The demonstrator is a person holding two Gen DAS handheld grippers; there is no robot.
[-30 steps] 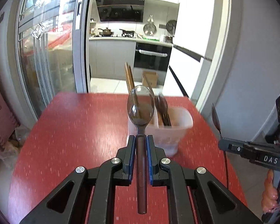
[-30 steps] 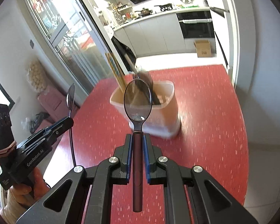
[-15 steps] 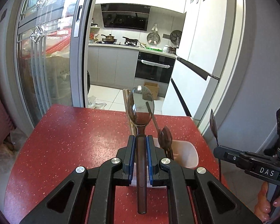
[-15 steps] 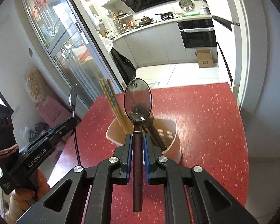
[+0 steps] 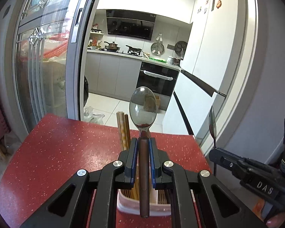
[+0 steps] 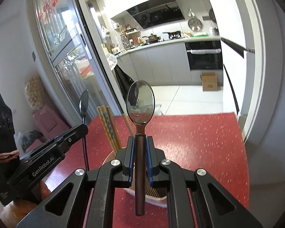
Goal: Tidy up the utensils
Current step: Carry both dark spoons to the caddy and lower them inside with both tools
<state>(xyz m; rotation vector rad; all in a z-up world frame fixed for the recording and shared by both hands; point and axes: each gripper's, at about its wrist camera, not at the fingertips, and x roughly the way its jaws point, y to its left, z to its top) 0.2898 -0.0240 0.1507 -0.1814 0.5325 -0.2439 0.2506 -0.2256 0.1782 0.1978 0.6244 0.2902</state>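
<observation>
My left gripper [image 5: 143, 142] is shut on a brown-handled steel spoon [image 5: 143, 108], bowl up, straight above a pale plastic utensil holder [image 5: 142, 207]. Wooden chopsticks [image 5: 123, 129] stand in the holder. My right gripper [image 6: 140, 141] is shut on a second matching spoon [image 6: 140, 102], also above the holder [image 6: 152, 199], with chopsticks [image 6: 108, 125] beside it. Each gripper shows in the other's view, the right one [image 5: 216, 152] at the right and the left one [image 6: 81, 131] at the left, each with its spoon upright.
The holder stands on a red speckled table [image 5: 66, 148]. The table's far edge meets a glass sliding door [image 5: 47, 66] and a kitchen doorway. A white wall [image 6: 266, 114] runs close along the table's right side.
Both grippers have risen and moved in over the holder, which has slid down in both views until it lies under the fingers. Both spoons stay gripped.
</observation>
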